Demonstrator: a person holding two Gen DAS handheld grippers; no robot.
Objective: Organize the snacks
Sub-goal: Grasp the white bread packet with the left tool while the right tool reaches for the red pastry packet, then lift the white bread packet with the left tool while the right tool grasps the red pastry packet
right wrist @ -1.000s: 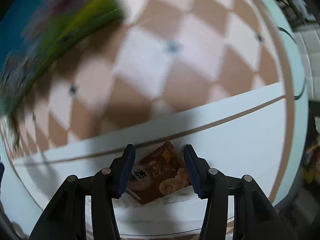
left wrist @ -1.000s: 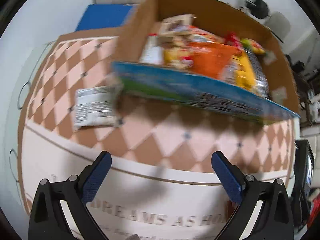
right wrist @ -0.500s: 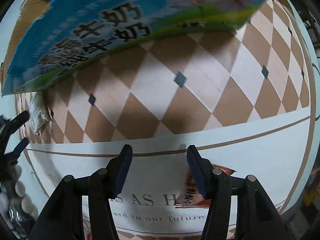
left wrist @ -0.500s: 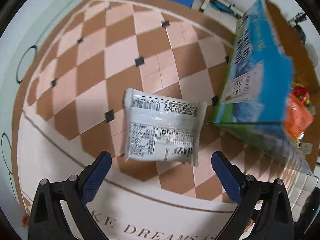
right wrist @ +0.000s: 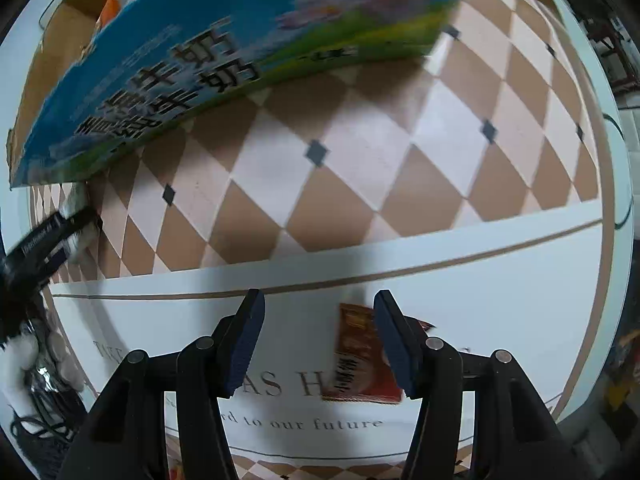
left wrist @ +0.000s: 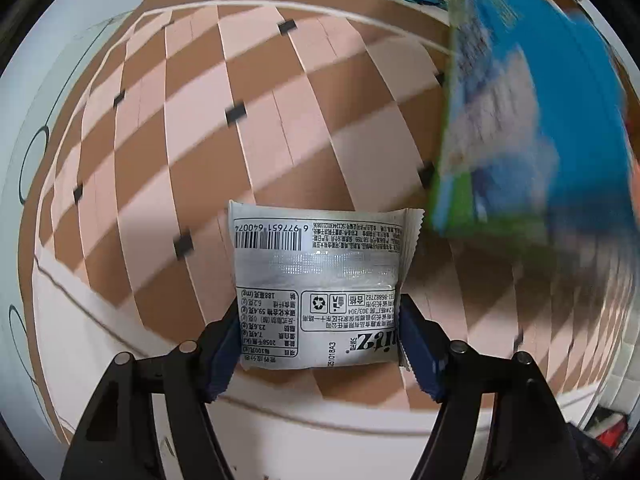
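A white snack packet [left wrist: 320, 264] with a barcode lies flat on the checkered tablecloth [left wrist: 260, 80]. My left gripper [left wrist: 318, 340] points down over its near half. The jaws are closing and the blue pads [left wrist: 222, 352] meet the packet's two sides. In the right wrist view my right gripper [right wrist: 320, 336] stands open over the cloth's white border with nothing between its fingers. A brown snack packet [right wrist: 356, 360] lies on the cloth, partly hidden behind the right finger. The left gripper [right wrist: 48, 236] shows at that view's left edge.
A blue and green cardboard box [right wrist: 240, 40] holding several snacks stands on the table beyond both grippers, blurred at the right [left wrist: 520, 120] of the left wrist view. The white border carries printed lettering [right wrist: 304, 424]. The table edge curves round on the right [right wrist: 612, 200].
My left gripper came down over the white packet and its jaws narrowed onto its sides. My right gripper let go of the brown packet, opened a little and moved left off it.
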